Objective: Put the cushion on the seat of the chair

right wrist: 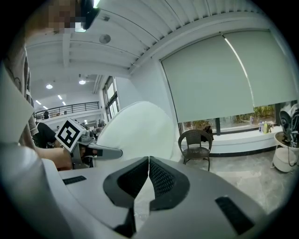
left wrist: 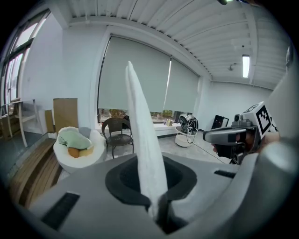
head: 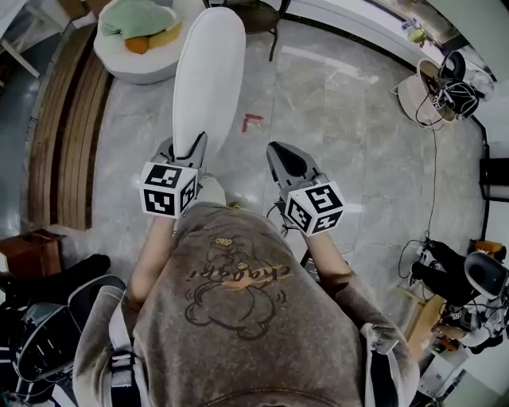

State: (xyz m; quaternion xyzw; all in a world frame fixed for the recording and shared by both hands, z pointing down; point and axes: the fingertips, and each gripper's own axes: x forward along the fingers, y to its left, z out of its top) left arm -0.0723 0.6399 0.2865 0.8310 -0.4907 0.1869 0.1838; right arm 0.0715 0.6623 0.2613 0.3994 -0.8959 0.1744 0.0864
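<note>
Left gripper view shows the left gripper (left wrist: 158, 207) with its jaws nearly together, pinching the near edge of the white cushion (left wrist: 142, 140). The cushion rises thin and edge-on from between the pads. In the right gripper view the right gripper (right wrist: 148, 161) has its jaws closed tip to tip, and I see nothing held between them. It is level with the other gripper, just beside the cushion's broad face (right wrist: 135, 130), and does not touch it.

The cushion is in the air, carried by the left gripper (head: 188, 151) alone. The dark wicker chair (head: 258, 16) stands well apart, at the far side of the floor (head: 358, 143), near a round white seat (head: 139, 60).

The grip takes only one narrow edge, and most of the cushion hangs beyond it. I think the cushion could swing in the jaws or slip out during the walk to the chair. It could also land tilted on the seat if it is let go too early. The free right gripper (head: 280, 151) could steady it.

The long axis of the cushion (head: 208, 71) runs straight away from the left gripper, forward and somewhat upward. The far rounded end points roughly toward the chair.
</note>
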